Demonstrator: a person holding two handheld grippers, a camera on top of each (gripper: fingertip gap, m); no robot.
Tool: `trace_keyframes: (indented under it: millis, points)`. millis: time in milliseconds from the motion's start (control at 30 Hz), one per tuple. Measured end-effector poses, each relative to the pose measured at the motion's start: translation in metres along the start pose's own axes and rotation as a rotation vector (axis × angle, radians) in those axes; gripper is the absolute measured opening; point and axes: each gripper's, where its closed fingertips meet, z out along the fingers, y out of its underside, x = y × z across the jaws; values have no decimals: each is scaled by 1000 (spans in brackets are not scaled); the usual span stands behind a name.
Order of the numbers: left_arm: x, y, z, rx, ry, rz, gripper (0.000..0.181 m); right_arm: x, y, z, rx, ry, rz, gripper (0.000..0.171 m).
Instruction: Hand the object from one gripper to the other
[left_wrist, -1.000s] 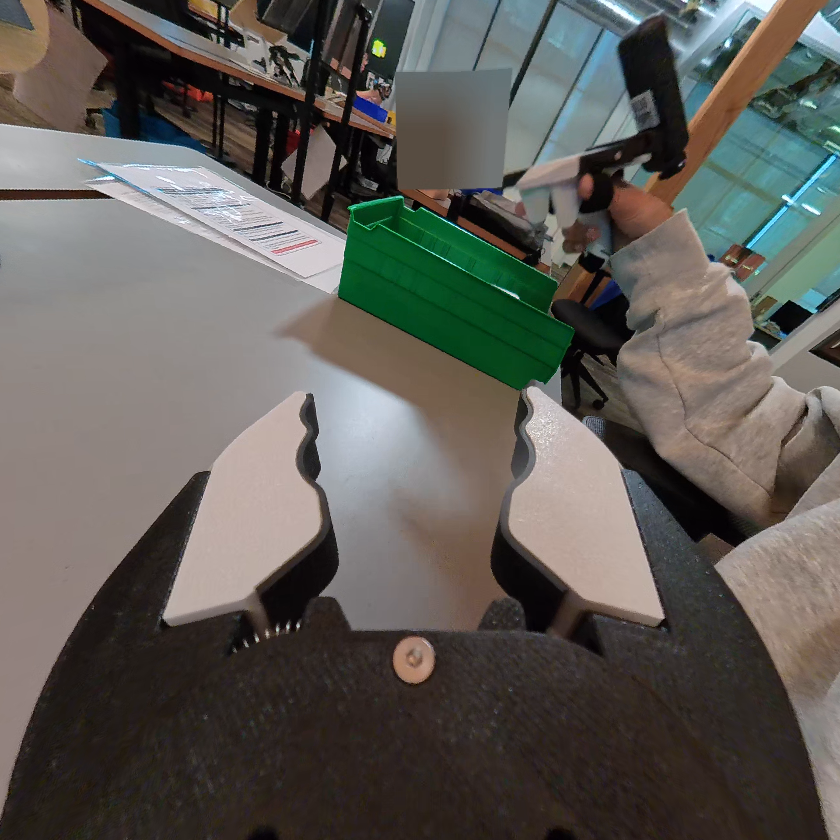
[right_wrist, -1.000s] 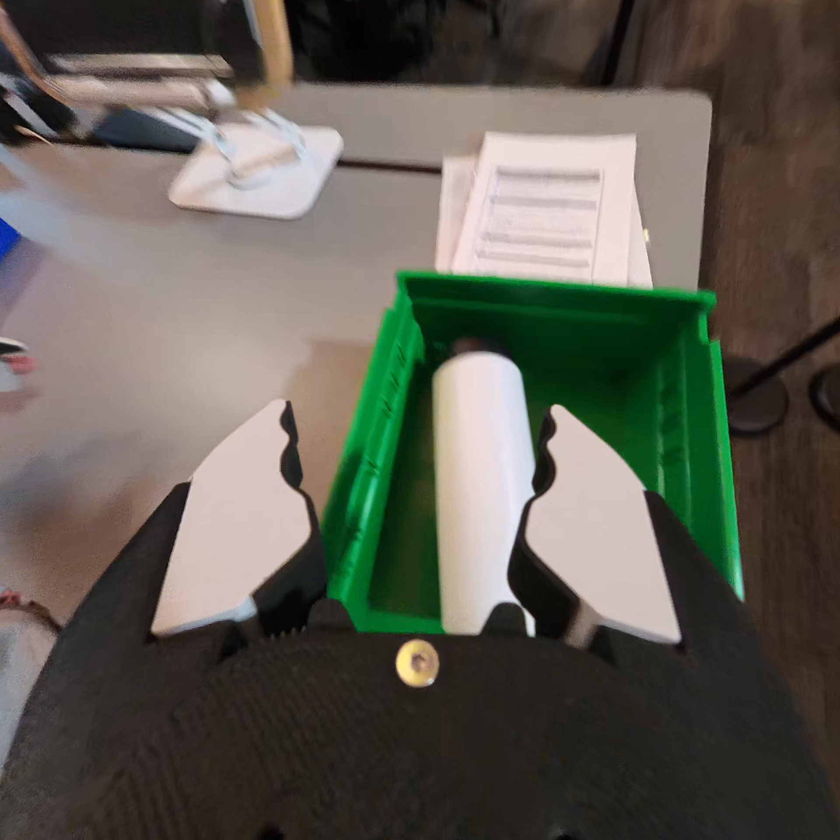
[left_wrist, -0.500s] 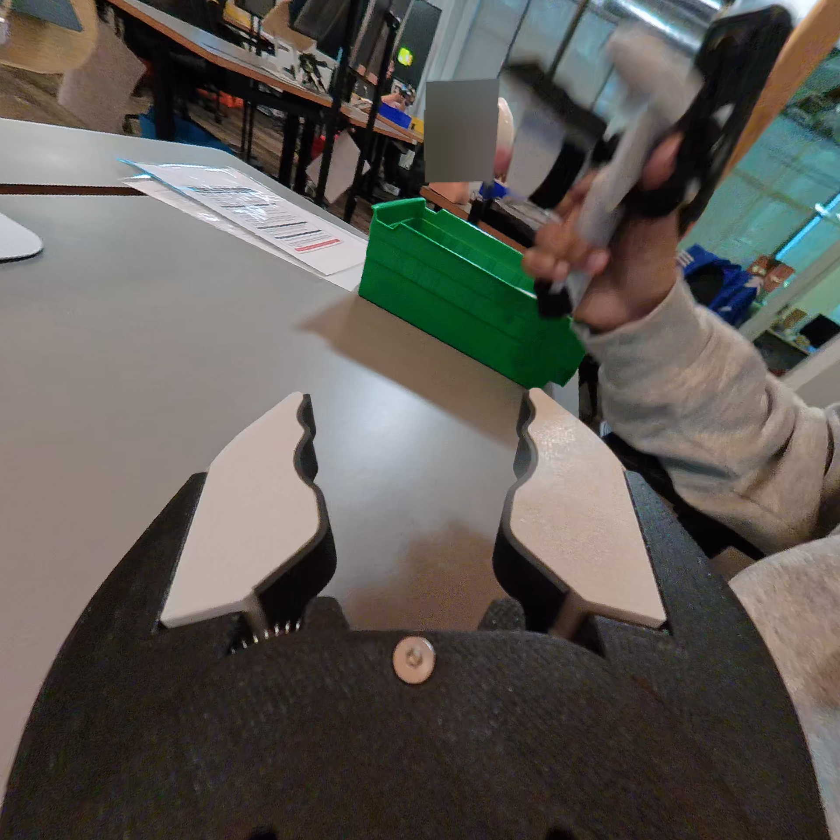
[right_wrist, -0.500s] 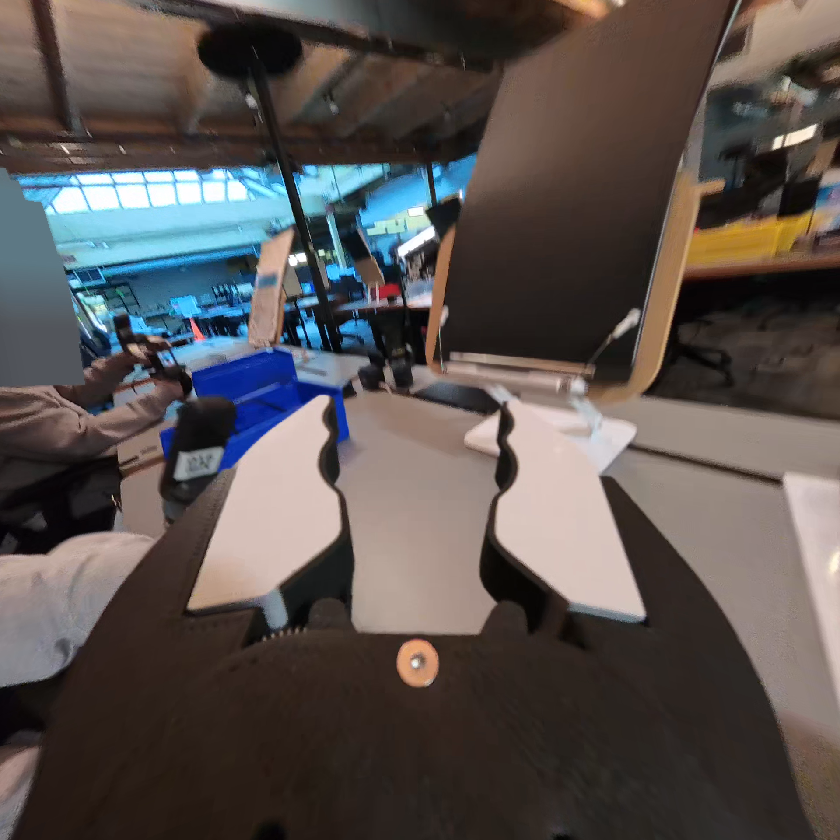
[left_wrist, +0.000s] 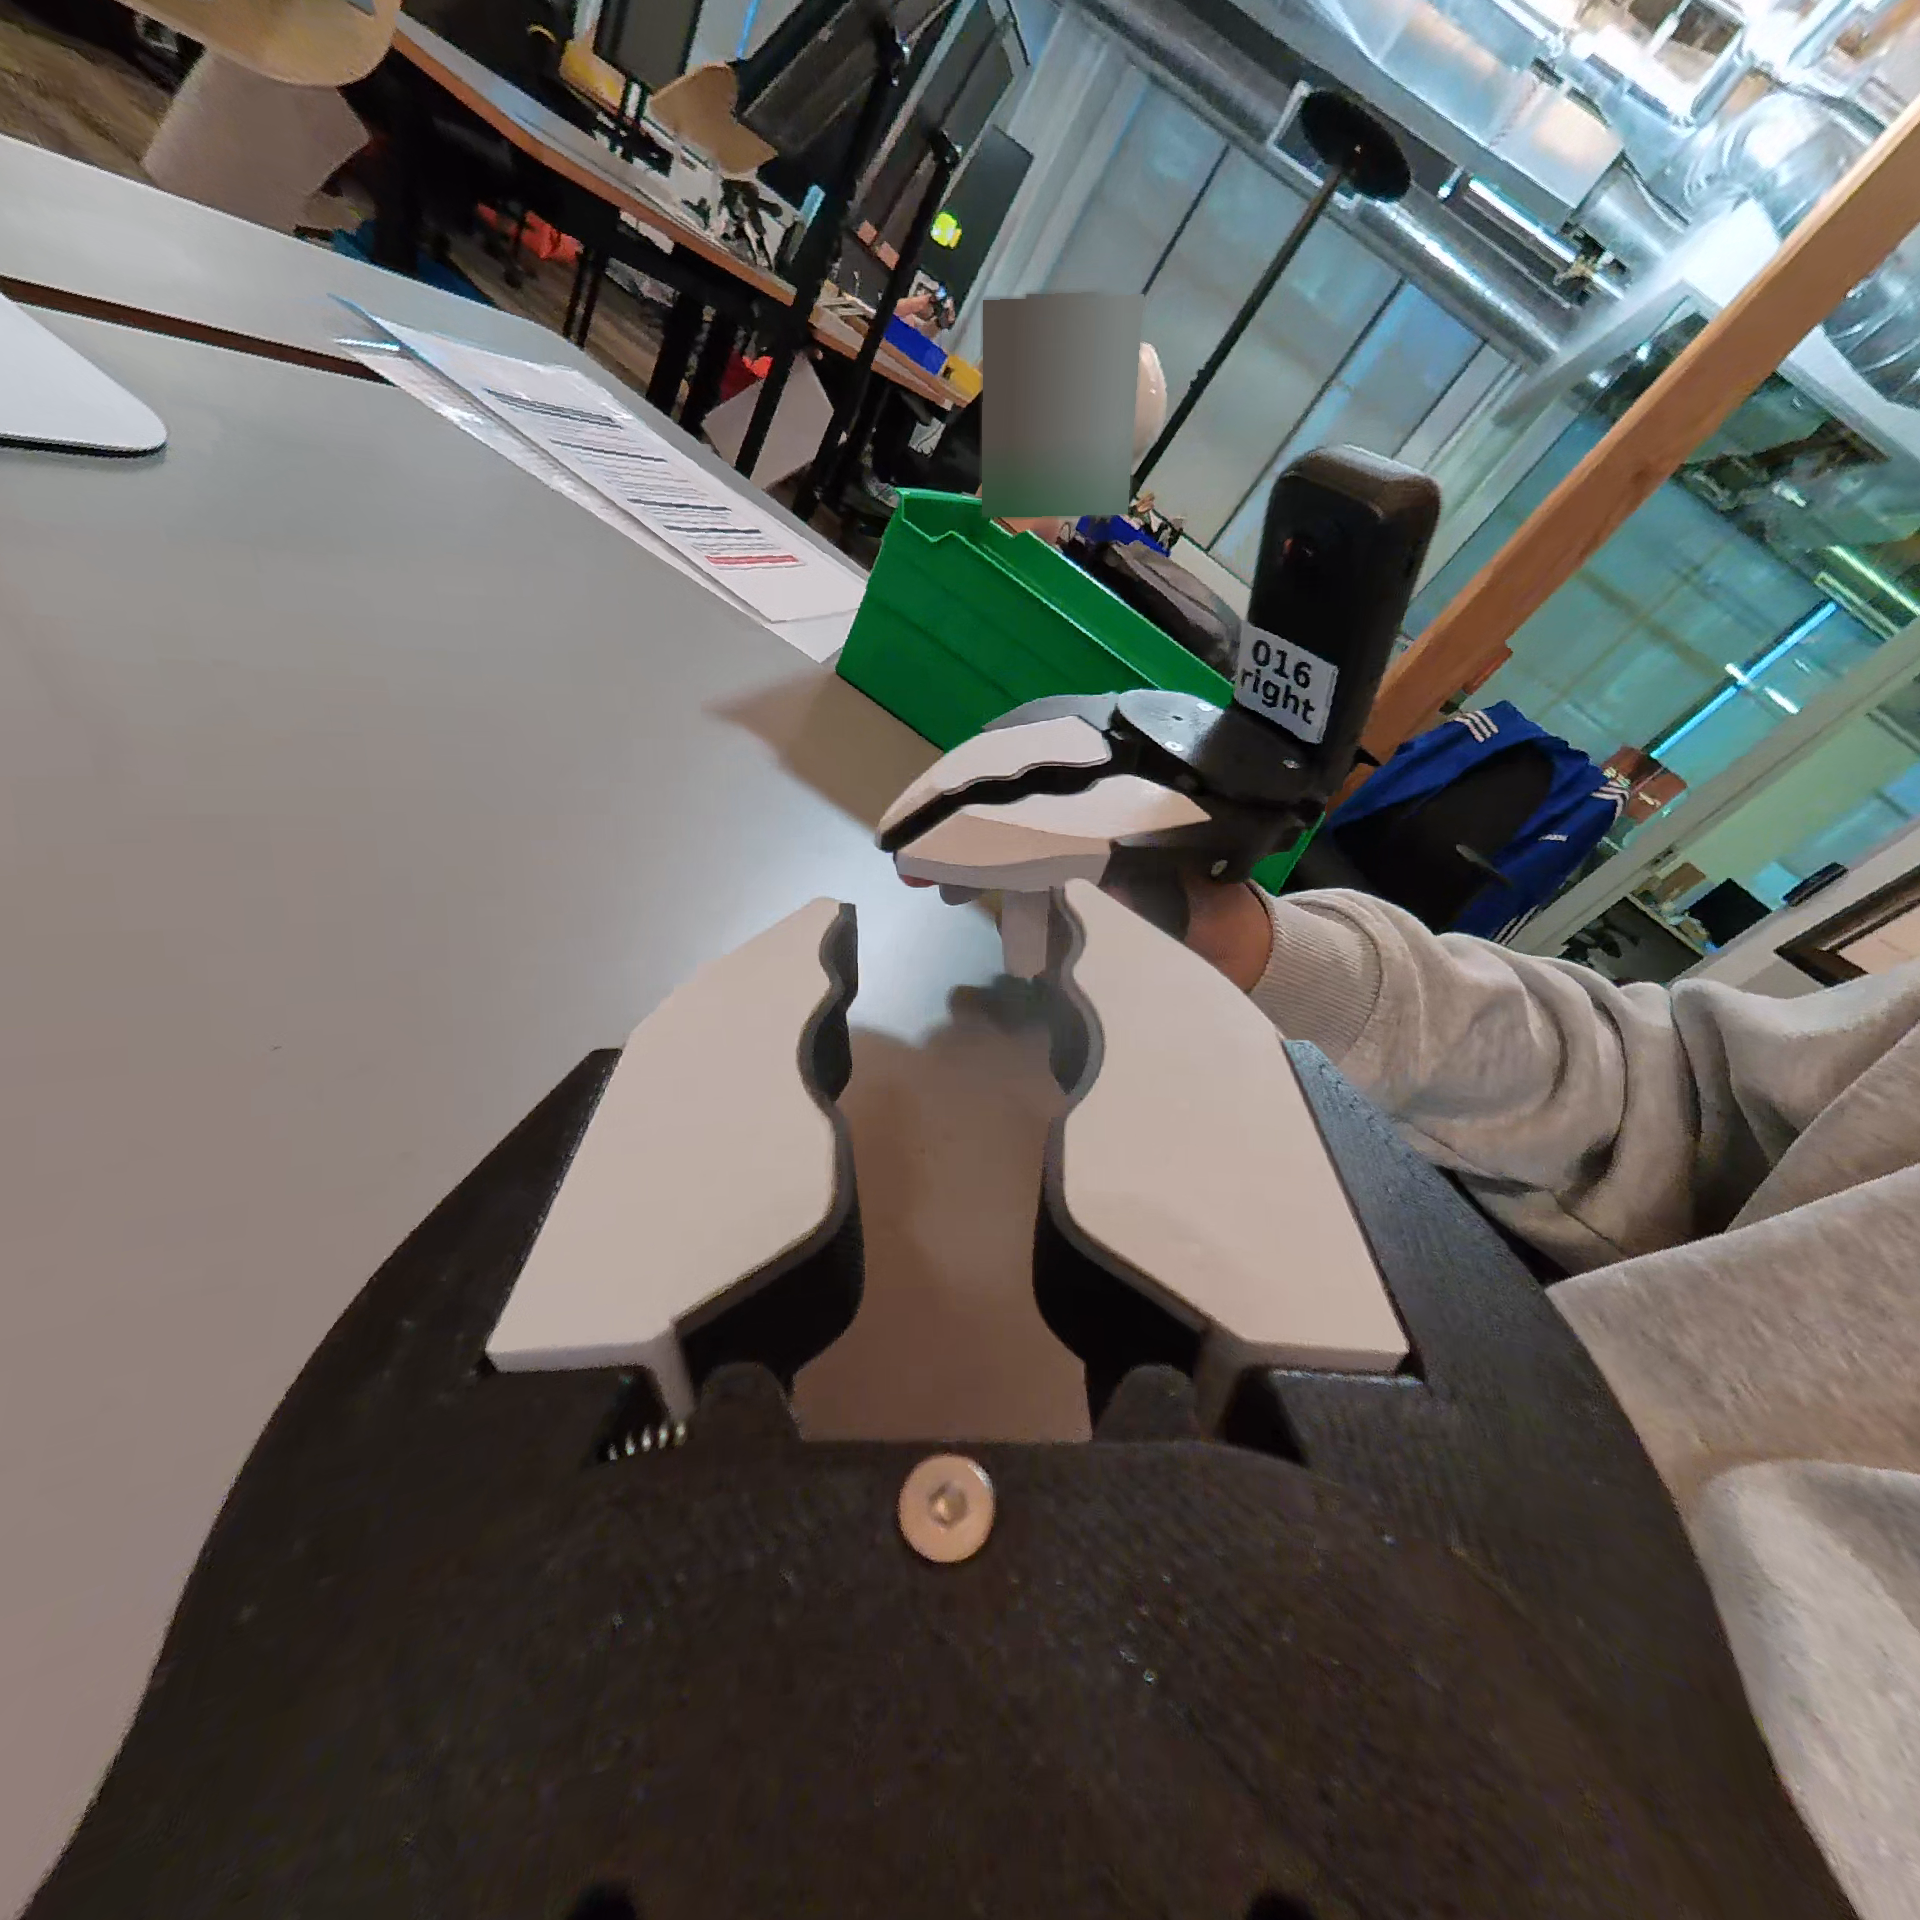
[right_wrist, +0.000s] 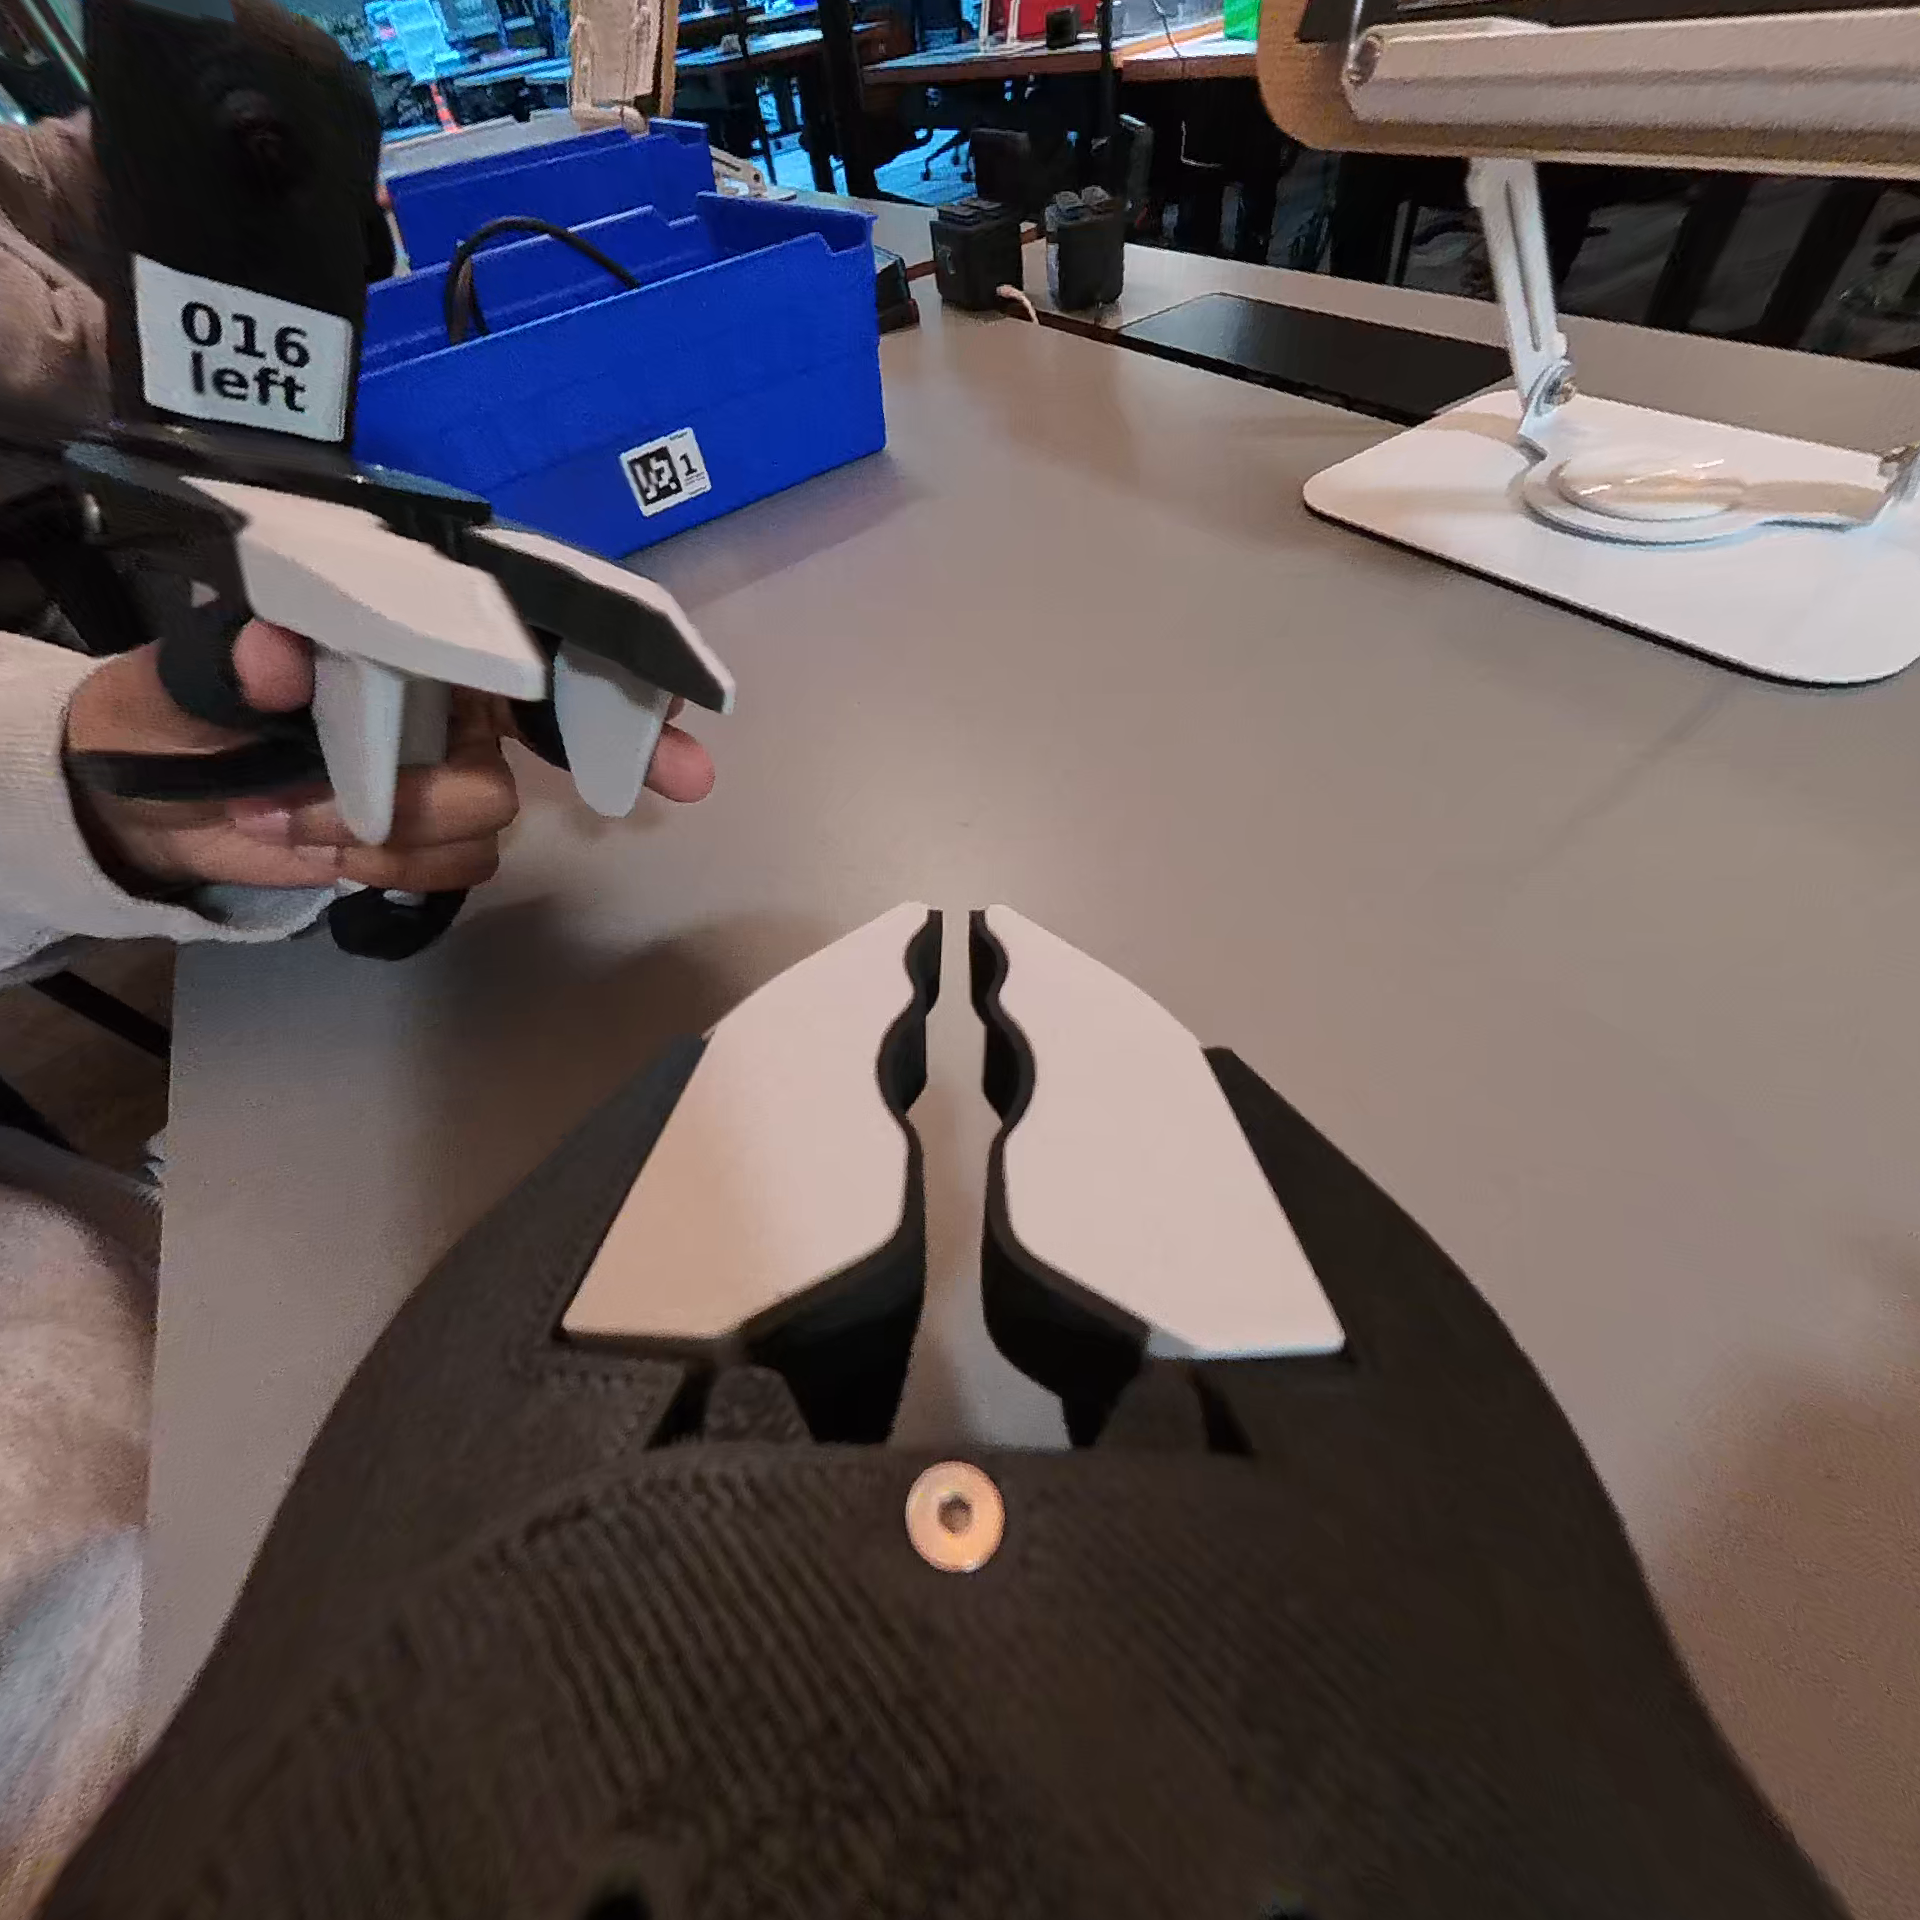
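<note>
My left gripper (left_wrist: 961, 914) is open and empty, low over the grey table (left_wrist: 364, 831). My right gripper (right_wrist: 956, 916) is shut on nothing, its tips almost touching, also low over the table. Each shows in the other's view: the right gripper (left_wrist: 899, 831) lies just ahead of my left fingertips, and the left gripper (right_wrist: 634, 681) is at the left, held by a hand. The green bin (left_wrist: 966, 623) stands behind the right gripper near the table's edge. Its inside is hidden, and no object to hand over shows in either view.
A blue bin (right_wrist: 623, 343) with a black cable in it stands at the back left in the right wrist view. A white monitor stand base (right_wrist: 1621, 540) sits at the right. Printed sheets (left_wrist: 623, 478) lie beyond the green bin. A grey sleeve (left_wrist: 1558, 1091) reaches in from the right.
My right gripper swung away from above the green bin, came down beside the left gripper and closed its jaws. My left jaws narrowed but stay open.
</note>
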Motion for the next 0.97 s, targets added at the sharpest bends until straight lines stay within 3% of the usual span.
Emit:
trace_keyframes:
  millis: [333,700,800,900,967]
  points:
    - [-5,8,5,-54,-85,128,9,-4,-1,-5,15,-38,17,9]
    - [3,-9,2,-10,-133,173,5,-6,3,-1,-19,-46,16,13]
    - [-1,-52,-24,40,-253,260,5,-7,3,-1,-21,-46,11,14]
    - [-6,-118,-86,98,-421,394,2,-8,3,-1,-19,-48,1,14]
    - [-13,-144,-136,11,-530,418,3,-9,4,-1,-25,-50,-4,14]
